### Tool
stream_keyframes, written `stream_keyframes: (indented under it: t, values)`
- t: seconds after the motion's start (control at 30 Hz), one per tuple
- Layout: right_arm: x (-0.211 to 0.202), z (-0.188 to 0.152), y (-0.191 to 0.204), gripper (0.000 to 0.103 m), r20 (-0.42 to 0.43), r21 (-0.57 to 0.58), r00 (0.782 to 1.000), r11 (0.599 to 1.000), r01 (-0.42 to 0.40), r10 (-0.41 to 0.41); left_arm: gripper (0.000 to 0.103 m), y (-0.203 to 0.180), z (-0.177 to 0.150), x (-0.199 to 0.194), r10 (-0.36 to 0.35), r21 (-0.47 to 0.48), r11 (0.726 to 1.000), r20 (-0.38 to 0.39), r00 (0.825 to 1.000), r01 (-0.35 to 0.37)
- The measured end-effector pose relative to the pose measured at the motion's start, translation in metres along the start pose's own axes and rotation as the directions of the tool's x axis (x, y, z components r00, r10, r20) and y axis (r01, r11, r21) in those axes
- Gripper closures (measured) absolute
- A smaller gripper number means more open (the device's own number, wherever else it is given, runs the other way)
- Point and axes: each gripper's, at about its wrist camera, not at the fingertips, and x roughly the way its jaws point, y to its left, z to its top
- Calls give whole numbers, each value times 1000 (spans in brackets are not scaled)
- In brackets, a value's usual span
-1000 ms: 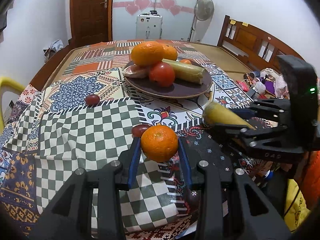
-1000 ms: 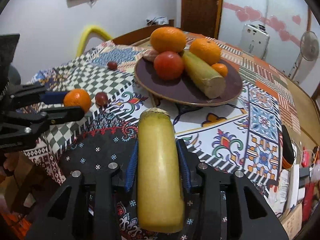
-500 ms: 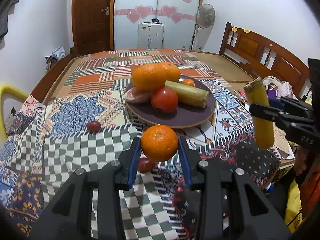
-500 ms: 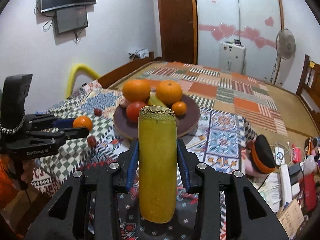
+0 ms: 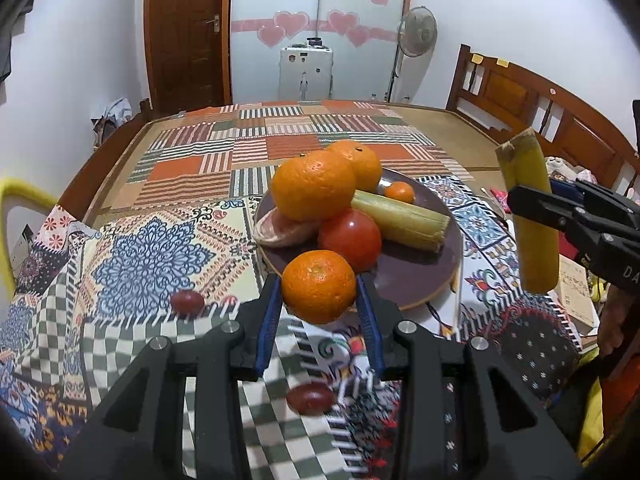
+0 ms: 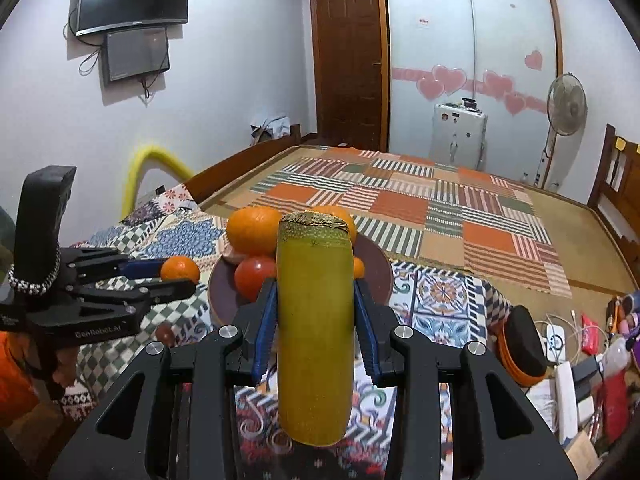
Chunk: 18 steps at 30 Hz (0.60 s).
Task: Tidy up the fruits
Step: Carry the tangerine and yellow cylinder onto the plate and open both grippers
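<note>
My left gripper [image 5: 319,304] is shut on a small orange [image 5: 318,286] and holds it in the air at the near rim of the dark plate [image 5: 416,280]. The plate holds two large oranges [image 5: 313,184], a tomato [image 5: 350,238], a sugarcane piece [image 5: 400,220], a tiny orange and a pinkish fruit. My right gripper [image 6: 315,312] is shut on a yellow sugarcane stick [image 6: 315,332], held upright above the table right of the plate; it also shows in the left wrist view [image 5: 528,216]. The left gripper with its orange [image 6: 180,270] shows in the right wrist view.
Two small dark red fruits [image 5: 187,302] [image 5: 310,398] lie on the patchwork tablecloth [image 5: 160,248] near the front. A yellow chair back [image 5: 16,200] stands at the left. Clutter and a round orange-black object [image 6: 520,344] lie beyond the table's right edge.
Both grippers rose and moved toward the plate. The left gripper's orange came up to the plate's near rim; the right gripper's sugarcane stick stays upright and came closer to the plate.
</note>
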Motion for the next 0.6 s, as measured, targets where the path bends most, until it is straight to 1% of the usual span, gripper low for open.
stream_keyframes:
  t: [0.17,0.4,0.6]
  values:
    - [14,6,-2,69,-2,-21,1000,1000,10,-10,66,3,7,14,12,16,1000,-12,1000,-12]
    - [33,20,-6,69,-11,-76,999,996,43,-44,66,3,14,29,7,22,1000,-22,1000,-7]
    - [46,26,-10,69,-32,-104,998,993,52,-55,66,4,17,41,28,26,999,-32,999,-27]
